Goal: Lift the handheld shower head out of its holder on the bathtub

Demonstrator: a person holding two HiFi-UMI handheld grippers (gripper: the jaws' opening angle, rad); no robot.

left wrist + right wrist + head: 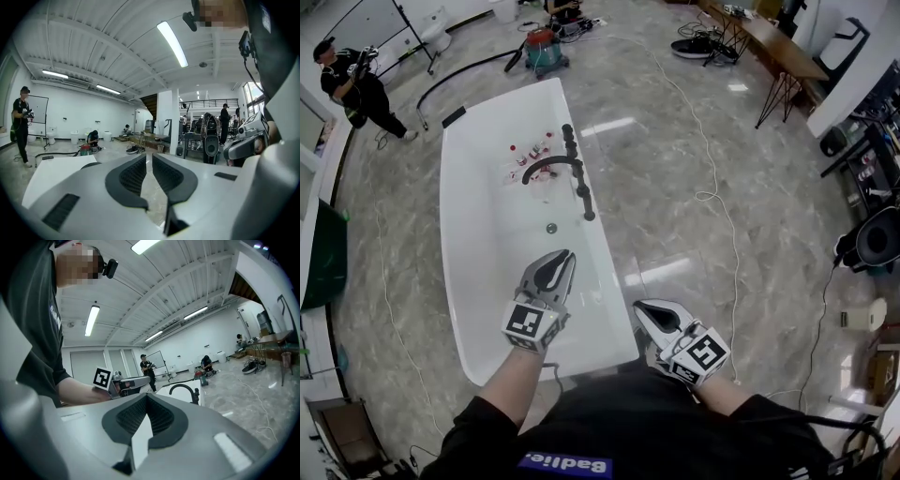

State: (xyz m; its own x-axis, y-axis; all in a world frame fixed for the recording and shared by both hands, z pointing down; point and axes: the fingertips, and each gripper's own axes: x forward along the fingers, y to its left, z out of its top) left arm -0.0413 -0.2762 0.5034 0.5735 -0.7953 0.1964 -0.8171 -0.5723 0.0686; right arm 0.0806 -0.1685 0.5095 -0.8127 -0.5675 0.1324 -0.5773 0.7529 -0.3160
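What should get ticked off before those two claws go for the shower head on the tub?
1. Shower head sitting in its holder on the bathtub rim: ok, though small in the head view.
2. Left gripper empty: ok.
3. Left jaws apart enough to take it: not ok, they are shut.
4. Right gripper empty: ok, jaws together on nothing.
5. A gripper at the shower head: not ok, both are short of it, by the tub's near end.
6. Small red-and-white items in the tub out of the way: cannot tell.
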